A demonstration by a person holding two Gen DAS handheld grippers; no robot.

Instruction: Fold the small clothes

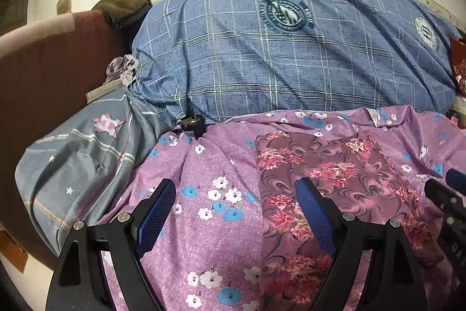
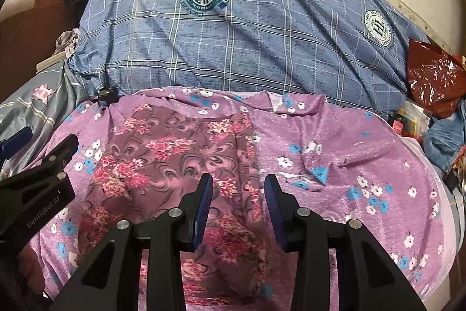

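The floral garment (image 2: 174, 165) lay flat on the purple sheet (image 2: 349, 165). Above it, the left hand-held gripper (image 1: 236, 212), marked "Genrobot.AI", gaped wide; the right hand-held gripper (image 2: 238, 194) stood half-open, empty.

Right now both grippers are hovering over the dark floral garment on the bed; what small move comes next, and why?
Probably lower the right gripper onto the near right edge of the dark floral garment and pinch it. Its jaws stand open with nothing between them, right over that edge. The garment lies flat on the lilac flowered sheet, apparently narrowed lengthwise already. The left gripper, also open, straddles its left edge.
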